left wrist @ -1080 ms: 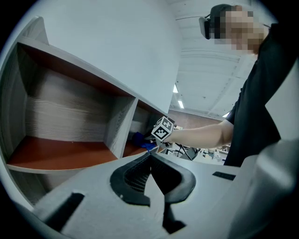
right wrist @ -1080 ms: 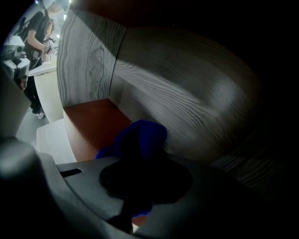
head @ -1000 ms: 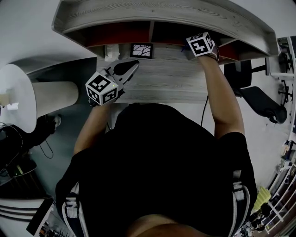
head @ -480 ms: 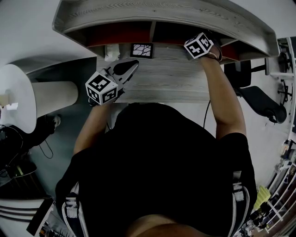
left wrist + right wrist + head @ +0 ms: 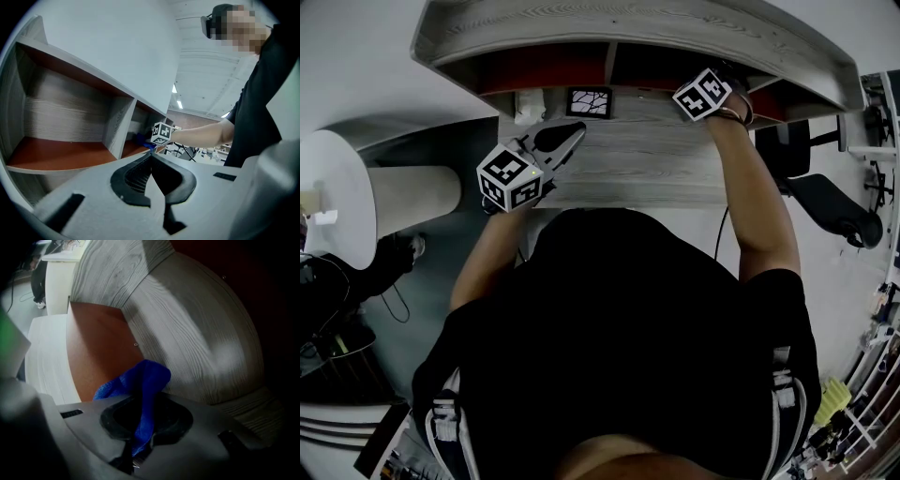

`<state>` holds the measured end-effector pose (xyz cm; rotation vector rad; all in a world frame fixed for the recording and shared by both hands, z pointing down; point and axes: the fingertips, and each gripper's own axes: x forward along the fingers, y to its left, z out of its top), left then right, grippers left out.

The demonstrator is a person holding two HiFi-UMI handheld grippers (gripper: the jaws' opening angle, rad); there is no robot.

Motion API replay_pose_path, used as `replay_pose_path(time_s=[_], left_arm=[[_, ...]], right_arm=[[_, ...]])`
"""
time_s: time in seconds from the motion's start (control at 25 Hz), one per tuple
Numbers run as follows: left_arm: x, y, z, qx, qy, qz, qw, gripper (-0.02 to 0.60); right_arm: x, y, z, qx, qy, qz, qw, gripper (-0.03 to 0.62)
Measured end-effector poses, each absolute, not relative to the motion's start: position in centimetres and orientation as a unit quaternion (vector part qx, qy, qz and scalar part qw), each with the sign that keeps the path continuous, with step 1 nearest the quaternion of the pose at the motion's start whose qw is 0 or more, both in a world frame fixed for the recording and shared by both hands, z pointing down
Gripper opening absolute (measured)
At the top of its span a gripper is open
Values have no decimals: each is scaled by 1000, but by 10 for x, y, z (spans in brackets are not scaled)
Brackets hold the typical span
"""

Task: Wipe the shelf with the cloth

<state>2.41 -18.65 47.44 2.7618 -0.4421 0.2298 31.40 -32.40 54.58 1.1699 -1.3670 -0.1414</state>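
On your right gripper (image 5: 142, 425), upper right in the head view, the fingers pinch the cloth (image 5: 145, 380) inside the shelf (image 5: 93, 348); your left gripper (image 5: 151, 158), upper left, has its fingers pressed together.

Right gripper view: cloth (image 5: 149, 380) lower end buried inside right claw (image 5: 143, 420). Head view: shelf (image 5: 628, 28) top board hides claw tips, cloth.

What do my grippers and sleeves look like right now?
The left gripper and right gripper are light grey with black ribbed pads; each carries a white cube with black square markers. The person wears a black short-sleeved top.
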Motion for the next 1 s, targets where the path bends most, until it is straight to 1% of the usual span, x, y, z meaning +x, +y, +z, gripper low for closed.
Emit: replay_pose_path(time_s=[0.76,1.0], left_arm=[[2,-179,480,967,-169,86,170,17],[-2,-176,480,966,-171,87,171,17]], right_arm=[[312,-325,548,509,-585,-71,627,35],[311,-324,548,518,-593,-62,614,34]])
